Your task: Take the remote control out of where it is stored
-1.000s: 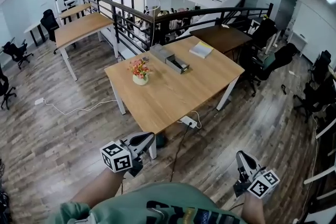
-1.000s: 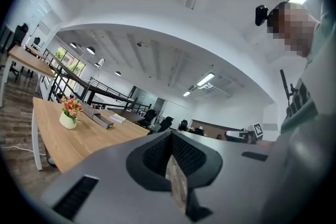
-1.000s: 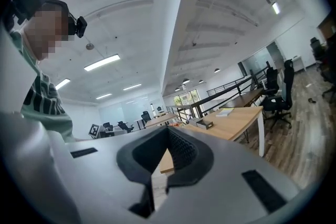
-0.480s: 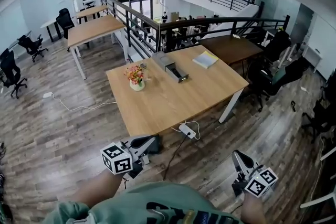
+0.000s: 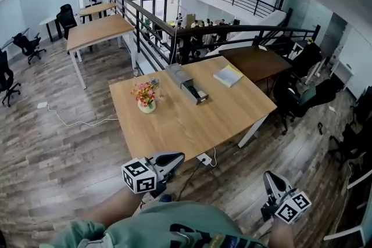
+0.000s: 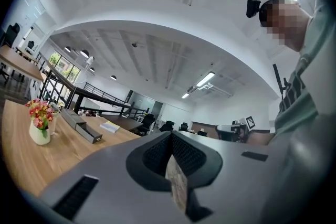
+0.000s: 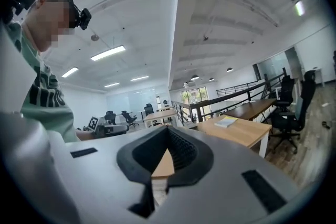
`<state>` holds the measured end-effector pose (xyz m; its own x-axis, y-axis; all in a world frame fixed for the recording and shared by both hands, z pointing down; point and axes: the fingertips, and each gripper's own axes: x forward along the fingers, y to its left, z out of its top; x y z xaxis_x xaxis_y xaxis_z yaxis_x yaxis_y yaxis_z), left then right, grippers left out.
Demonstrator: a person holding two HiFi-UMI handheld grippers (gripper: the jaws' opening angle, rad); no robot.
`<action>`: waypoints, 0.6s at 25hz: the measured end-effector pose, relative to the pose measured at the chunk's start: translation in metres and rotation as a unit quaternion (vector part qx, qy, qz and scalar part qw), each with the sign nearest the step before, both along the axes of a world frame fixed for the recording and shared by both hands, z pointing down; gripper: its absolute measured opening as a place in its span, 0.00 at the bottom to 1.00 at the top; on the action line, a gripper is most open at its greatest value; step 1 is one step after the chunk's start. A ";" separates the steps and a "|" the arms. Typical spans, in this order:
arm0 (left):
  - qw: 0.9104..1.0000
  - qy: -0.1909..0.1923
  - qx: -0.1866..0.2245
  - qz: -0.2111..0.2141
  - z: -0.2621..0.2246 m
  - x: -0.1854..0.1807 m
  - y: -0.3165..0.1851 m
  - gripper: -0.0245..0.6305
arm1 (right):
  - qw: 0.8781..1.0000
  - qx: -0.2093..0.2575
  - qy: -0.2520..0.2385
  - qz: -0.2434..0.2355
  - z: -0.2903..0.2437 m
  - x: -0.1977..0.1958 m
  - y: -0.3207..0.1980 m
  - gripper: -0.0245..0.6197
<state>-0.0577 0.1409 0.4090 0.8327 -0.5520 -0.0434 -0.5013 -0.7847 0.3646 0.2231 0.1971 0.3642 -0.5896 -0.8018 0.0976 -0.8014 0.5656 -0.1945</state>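
Progress is nil: my left claw (image 5: 180,157) and right claw (image 5: 268,174) hang clenched and empty, well apart from the drawer unit (image 5: 187,85) on the surface (image 5: 192,119). I see no remote yet.

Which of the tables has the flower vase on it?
The nearest light wooden table, vase by its left edge; the dark table behind has none.

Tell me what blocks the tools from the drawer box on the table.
Nothing visible does. Bare table lies between the left tool, the right tool and the drawer box; the flower vase stands left of that path, the book right. The remote is not discernible.
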 end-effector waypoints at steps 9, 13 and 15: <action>0.999 0.008 -0.006 0.047 0.010 -0.033 -0.130 0.04 | 0.999 -0.004 -0.015 0.031 -0.007 -0.041 -0.122 0.04; 0.999 0.002 -0.014 0.047 0.027 -0.038 -0.170 0.04 | 0.999 -0.028 -0.012 0.018 0.012 -0.058 -0.163 0.04; 0.999 0.003 -0.024 0.039 0.034 -0.036 -0.184 0.04 | 0.999 -0.038 -0.011 0.009 0.019 -0.058 -0.180 0.04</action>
<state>-0.0942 -0.0435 0.4425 0.8727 -0.4877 -0.0241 -0.4372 -0.8025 0.4060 0.1653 0.0167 0.3828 -0.5782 -0.8028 0.1457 -0.8061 0.5343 -0.2544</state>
